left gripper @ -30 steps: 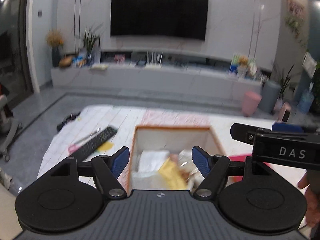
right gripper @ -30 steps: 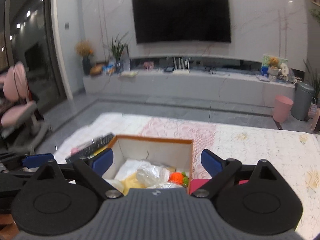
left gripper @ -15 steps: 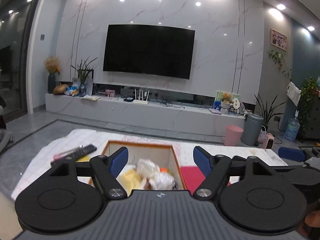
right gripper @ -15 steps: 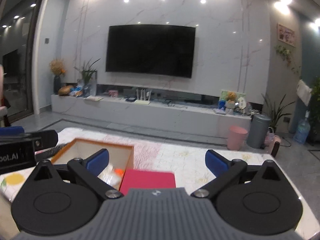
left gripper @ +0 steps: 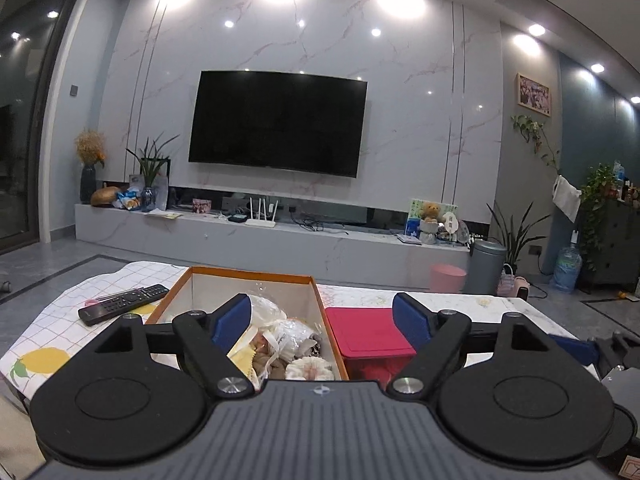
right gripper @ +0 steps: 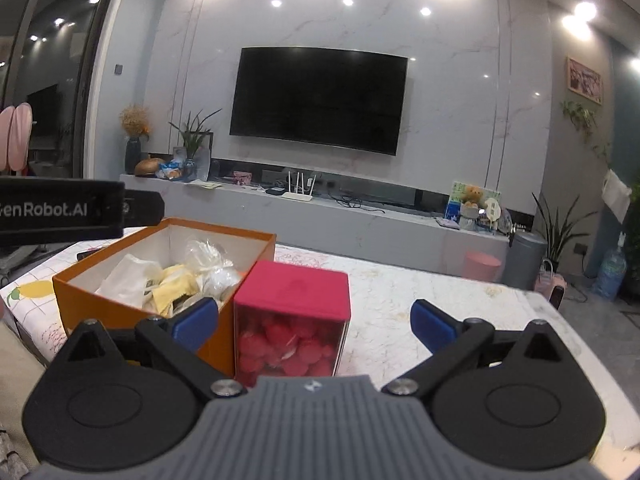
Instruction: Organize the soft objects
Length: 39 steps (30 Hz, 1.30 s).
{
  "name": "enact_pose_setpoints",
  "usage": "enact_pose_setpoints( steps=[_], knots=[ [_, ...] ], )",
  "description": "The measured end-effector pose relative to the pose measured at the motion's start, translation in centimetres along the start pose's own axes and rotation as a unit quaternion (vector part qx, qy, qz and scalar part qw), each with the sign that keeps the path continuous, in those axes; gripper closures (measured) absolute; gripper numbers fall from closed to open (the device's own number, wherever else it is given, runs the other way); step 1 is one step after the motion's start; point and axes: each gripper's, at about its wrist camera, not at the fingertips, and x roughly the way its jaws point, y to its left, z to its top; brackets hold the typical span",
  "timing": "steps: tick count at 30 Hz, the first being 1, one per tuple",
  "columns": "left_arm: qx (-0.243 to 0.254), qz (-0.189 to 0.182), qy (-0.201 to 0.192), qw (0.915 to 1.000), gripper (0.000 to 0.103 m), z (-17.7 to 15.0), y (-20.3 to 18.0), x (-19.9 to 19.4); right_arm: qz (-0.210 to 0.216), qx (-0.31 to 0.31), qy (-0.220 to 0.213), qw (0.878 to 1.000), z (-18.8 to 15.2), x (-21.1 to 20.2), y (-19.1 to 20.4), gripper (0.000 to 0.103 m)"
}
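Observation:
An orange open box [left gripper: 256, 278] [right gripper: 132, 310] on the table holds several soft items [left gripper: 288, 344]: white bags, a yellow cloth [right gripper: 178, 284] and small plush pieces. A red-lidded clear container [right gripper: 292, 320] [left gripper: 370, 336] of red soft pieces stands right of it, touching it. My left gripper [left gripper: 322, 318] is open and empty, near the front of both containers. My right gripper [right gripper: 314, 322] is open and empty, in front of the red container. The left gripper's body [right gripper: 60, 210] shows at the left of the right wrist view.
A black remote [left gripper: 124, 304] lies left of the box on a checked tablecloth [left gripper: 48, 332]. The marble tabletop [right gripper: 460, 308] stretches to the right. Beyond are a TV wall, a low console, a pink bin [left gripper: 448, 276] and plants.
Both grippers have pulled back and tilted up from looking down into the box. The right gripper has shifted right, so the red container is now between its fingers. Both stay open.

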Motion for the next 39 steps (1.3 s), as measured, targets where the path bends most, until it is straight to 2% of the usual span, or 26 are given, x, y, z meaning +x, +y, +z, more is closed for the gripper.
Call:
enact_pose_setpoints(
  steps=[8, 13, 15, 19, 21, 25, 29, 32, 39],
  knots=[
    [0.031, -0.003, 0.023, 0.9992, 0.007, -1.9, -1.3, 0.7, 0.006, 0.045, 0.004, 0.999, -2.8, -0.2, -2.1, 0.003],
    [0.058, 0.011, 0.025, 0.9979, 0.007, -3.0, -2.6, 0.6, 0.012, 0.068, 0.010, 0.998, -3.7, 0.3, -3.1, 0.003],
    [0.067, 0.029, 0.010, 0.9973, 0.007, -3.3, -3.1, 0.5, 0.008, 0.058, 0.008, 0.998, -4.2, 0.4, -2.9, 0.003],
    [0.047, 0.022, 0.015, 0.9986, 0.007, -3.8, -2.6, 0.4, 0.009, 0.042, 0.003, 0.999, -4.8, 0.6, -2.5, 0.003],
    [0.038, 0.032, 0.013, 0.9987, 0.007, -4.0, -2.4, 0.4, 0.009, 0.046, 0.000, 0.999, -4.8, 0.6, -2.4, 0.003],
    [0.040, 0.032, 0.021, 0.9984, 0.007, -4.3, -2.3, 0.8, 0.019, 0.073, -0.010, 0.997, -4.7, 0.5, -2.8, 0.003],
    [0.047, 0.034, 0.038, 0.9976, 0.007, -4.5, -2.4, 1.3, 0.018, 0.053, -0.002, 0.998, -4.6, 0.5, -2.5, 0.003],
    [0.048, 0.030, 0.037, 0.9977, 0.007, -4.9, -2.5, 1.2, 0.018, 0.040, 0.015, 0.999, -4.5, 0.7, -2.3, 0.003],
    [0.048, 0.022, 0.035, 0.9980, 0.007, -4.6, -2.6, 0.8, 0.020, 0.038, 0.011, 0.999, -4.6, 0.3, -2.5, 0.003]
  ],
)
